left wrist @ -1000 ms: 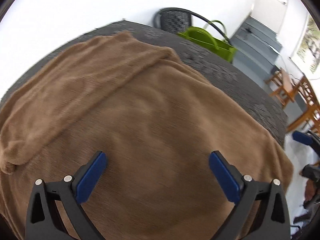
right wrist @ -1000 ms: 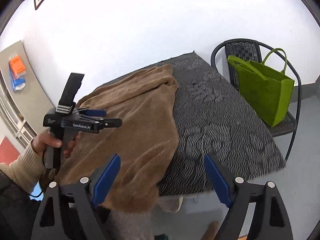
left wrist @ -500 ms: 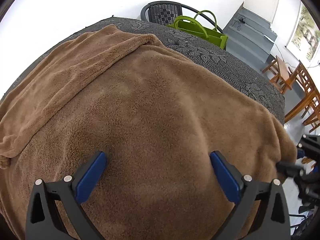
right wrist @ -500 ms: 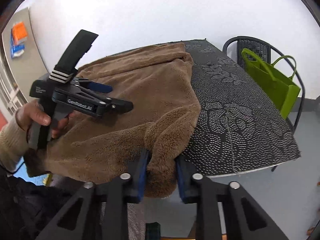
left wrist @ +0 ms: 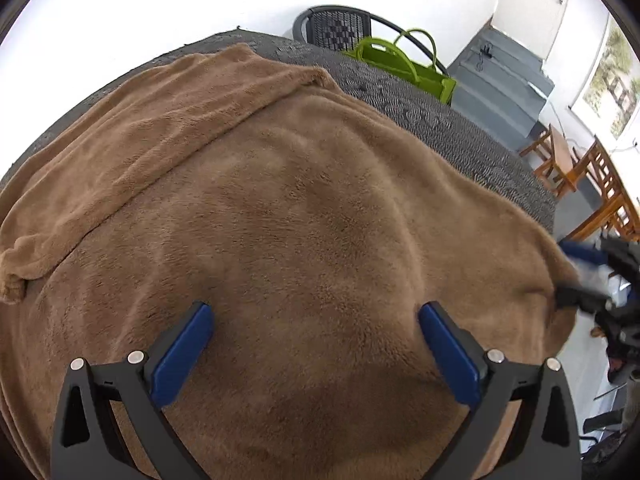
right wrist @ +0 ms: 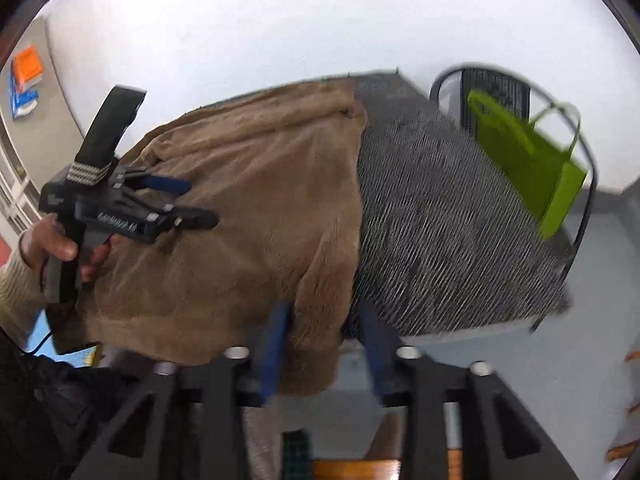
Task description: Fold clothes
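A brown fleece garment (left wrist: pixel 300 208) lies spread over the dark patterned table (left wrist: pixel 460 136), one long edge folded over at the far left. My left gripper (left wrist: pixel 314 312) hovers just above its middle, open wide with nothing between the fingers. In the right wrist view the garment (right wrist: pixel 248 208) hangs over the near table edge (right wrist: pixel 460 320). My right gripper (right wrist: pixel 324 320) is shut on its near right corner; this view is motion-blurred. A hand (right wrist: pixel 60 248) holds the left gripper (right wrist: pixel 196 202) over the cloth. The right gripper (left wrist: pixel 576 278) shows blurred at the garment's right corner.
A green tote bag (right wrist: pixel 528 164) sits on a black mesh chair (left wrist: pixel 336 28) beyond the table's far right side. Wooden chairs (left wrist: pixel 592 184) and grey steps (left wrist: pixel 500 80) stand farther right. The right half of the table (right wrist: pixel 440 220) is bare patterned cloth.
One second ago my right gripper was open beside the hanging corner; it then shut on that corner and now moves with it, blurring its view. The left gripper stays open over the garment.
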Action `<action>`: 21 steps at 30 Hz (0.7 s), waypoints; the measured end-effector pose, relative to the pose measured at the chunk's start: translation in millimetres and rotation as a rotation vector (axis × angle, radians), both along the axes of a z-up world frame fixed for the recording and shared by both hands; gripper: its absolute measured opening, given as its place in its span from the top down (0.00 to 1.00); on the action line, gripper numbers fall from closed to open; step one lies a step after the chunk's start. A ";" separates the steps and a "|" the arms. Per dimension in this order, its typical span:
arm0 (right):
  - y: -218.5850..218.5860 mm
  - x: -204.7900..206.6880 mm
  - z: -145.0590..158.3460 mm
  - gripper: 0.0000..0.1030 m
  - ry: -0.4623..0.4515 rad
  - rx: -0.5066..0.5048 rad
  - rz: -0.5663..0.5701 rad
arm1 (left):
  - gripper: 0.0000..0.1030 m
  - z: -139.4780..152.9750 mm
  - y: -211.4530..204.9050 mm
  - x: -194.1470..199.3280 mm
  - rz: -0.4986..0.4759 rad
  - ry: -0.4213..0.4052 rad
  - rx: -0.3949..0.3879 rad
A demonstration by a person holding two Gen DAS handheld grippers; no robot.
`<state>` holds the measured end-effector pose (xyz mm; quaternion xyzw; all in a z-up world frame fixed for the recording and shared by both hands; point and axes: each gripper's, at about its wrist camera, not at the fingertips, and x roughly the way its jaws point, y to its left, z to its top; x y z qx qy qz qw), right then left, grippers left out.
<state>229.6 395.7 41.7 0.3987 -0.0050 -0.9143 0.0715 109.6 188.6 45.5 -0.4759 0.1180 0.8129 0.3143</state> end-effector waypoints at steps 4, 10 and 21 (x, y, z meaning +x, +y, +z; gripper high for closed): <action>-2.7 -19.1 29.8 0.48 0.094 0.024 -0.006 | 0.00 7.9 -25.0 -2.3 0.060 -0.015 0.034; -42.4 -58.8 17.1 0.48 0.040 0.005 0.123 | 0.00 -2.7 -63.1 -8.0 0.168 -0.044 0.015; -75.0 -67.0 -26.1 0.39 -0.065 0.098 0.239 | 0.00 -18.1 -91.1 4.2 0.218 0.014 0.007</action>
